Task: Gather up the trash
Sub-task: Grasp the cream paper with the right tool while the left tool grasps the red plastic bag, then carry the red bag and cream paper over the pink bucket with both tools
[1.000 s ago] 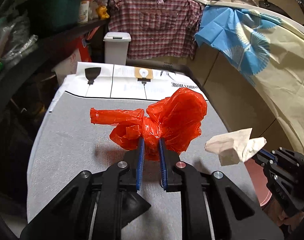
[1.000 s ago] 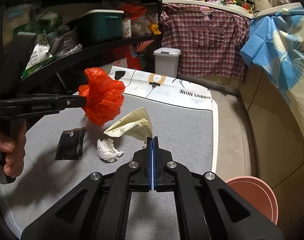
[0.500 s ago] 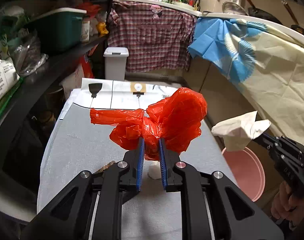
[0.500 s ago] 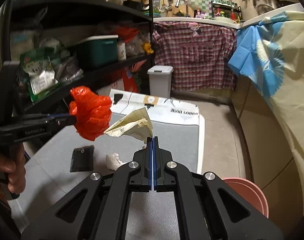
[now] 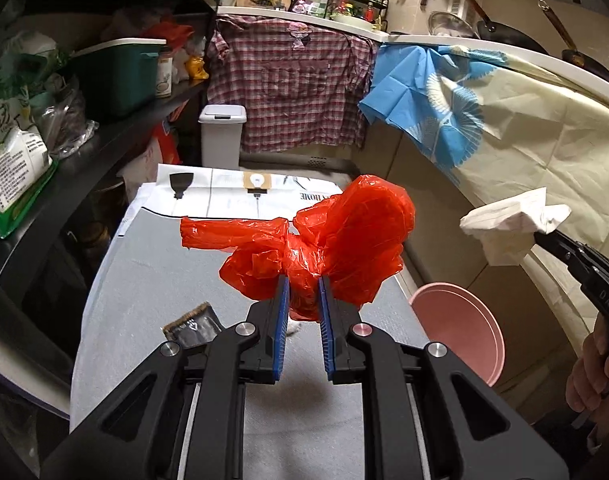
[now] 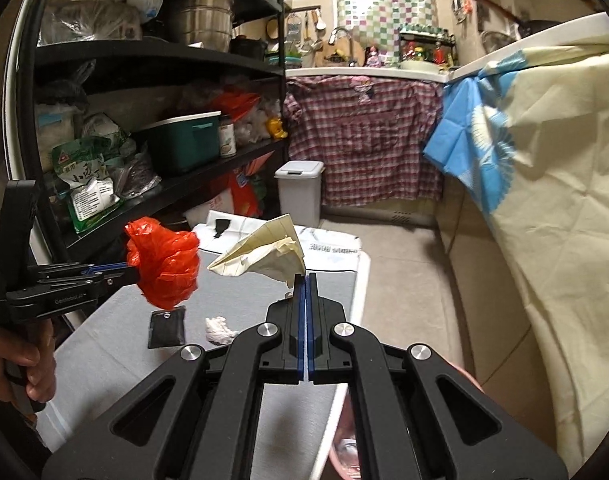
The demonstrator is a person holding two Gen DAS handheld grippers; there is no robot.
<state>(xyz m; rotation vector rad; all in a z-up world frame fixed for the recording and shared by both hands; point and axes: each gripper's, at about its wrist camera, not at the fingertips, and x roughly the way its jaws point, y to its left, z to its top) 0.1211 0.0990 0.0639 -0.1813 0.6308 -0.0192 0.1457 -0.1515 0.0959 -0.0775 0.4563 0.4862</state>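
The left gripper [image 5: 302, 292] is clamped on a crumpled red plastic bag [image 5: 324, 244], held in the air above the grey table [image 5: 152, 280]. The right gripper [image 6: 305, 280] is pinched tight on a creased cream paper [image 6: 260, 254]. Below and right of the left gripper sits a pink bucket [image 5: 460, 332]; a black wrapper [image 6: 167, 327] and white tissue wad [image 6: 219, 329] lie on the table left of the right gripper

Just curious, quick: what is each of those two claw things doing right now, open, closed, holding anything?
Left gripper: closed on the crumpled red plastic bag, held above the table.
Right gripper: closed on the crumpled cream paper sheet, also lifted.
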